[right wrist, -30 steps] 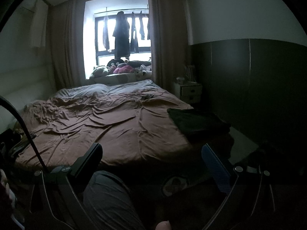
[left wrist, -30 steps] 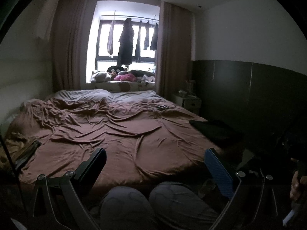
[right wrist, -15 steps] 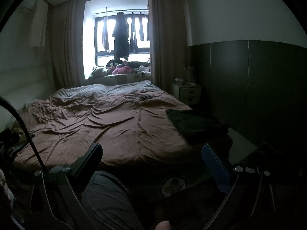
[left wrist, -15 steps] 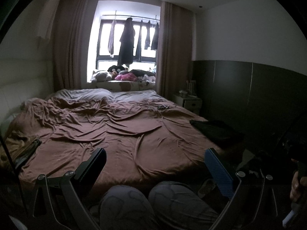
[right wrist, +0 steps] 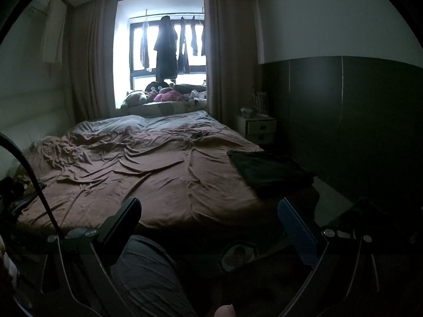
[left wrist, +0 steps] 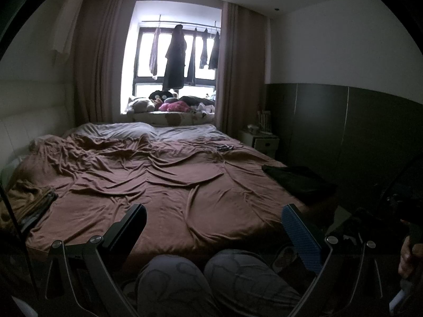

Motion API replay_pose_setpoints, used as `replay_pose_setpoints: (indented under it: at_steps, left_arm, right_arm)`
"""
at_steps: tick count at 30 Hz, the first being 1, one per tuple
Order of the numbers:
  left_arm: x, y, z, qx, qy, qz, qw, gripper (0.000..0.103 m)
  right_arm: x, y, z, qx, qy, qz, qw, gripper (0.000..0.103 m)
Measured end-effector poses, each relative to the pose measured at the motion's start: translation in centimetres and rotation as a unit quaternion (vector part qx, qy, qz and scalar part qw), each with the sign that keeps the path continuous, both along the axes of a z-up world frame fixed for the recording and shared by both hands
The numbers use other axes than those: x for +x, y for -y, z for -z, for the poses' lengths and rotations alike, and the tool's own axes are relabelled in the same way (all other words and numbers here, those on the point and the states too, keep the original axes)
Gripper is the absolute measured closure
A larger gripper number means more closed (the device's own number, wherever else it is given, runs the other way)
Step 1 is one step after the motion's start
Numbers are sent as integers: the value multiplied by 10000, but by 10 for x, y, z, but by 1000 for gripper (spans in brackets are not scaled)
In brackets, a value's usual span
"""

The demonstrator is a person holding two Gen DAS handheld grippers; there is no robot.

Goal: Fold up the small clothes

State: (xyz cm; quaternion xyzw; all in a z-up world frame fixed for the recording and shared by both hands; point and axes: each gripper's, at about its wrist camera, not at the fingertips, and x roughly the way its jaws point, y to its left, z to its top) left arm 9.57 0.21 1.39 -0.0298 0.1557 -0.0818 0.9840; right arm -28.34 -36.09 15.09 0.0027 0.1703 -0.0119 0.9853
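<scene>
**Both grippers spread and empty, dark garment waiting at the bed's right edge**

Left gripper (left wrist: pixel 214 224) hangs above the person's knees (left wrist: pixel 211 280) with its jaws spread wide and nothing between them; the right gripper (right wrist: pixel 208 216) is likewise spread and empty, short of the foot of the bed (right wrist: pixel 158 179). The task's thing appears to be the dark garment (right wrist: pixel 267 169) lying flat on the brown sheet near the bed's right edge, well apart from both grippers.

It looks like thin, limp cloth: light, soft, likely to sag and drape once lifted, and not fragile. A pinch on one layer could slip, so the best hold is probably at a corner or along the near hem, each gripper taking one end so the cloth stays stretched between them.

The right wrist view shows the garment more fully, with its near edge and the floor beside the bed. The left wrist view catches only a slice of it (left wrist: pixel 296 179), but adds a crumpled brownish cloth (left wrist: pixel 29 200) at the bed's left edge and a hand (left wrist: pixel 408 259) on the other tool's grip.
</scene>
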Motion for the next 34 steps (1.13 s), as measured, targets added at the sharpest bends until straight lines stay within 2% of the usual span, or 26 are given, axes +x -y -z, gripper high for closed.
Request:
replay_pose_setpoints:
  at_steps: [20,25,34]
  left_arm:
    - [-3,4,-2,35,40,-46,10000,0]
    - [-7,9,-4,117,186,-32,9998,0]
    - [-4,9,-4,33,99,33,9999,0]
  right_arm:
    - [0,6,-3,2,-34,-4,10000,0]
    - [1,9,-3,8,-34,-9,10000,0]
    - [3,14,-3,13,-37,-19,10000,0]
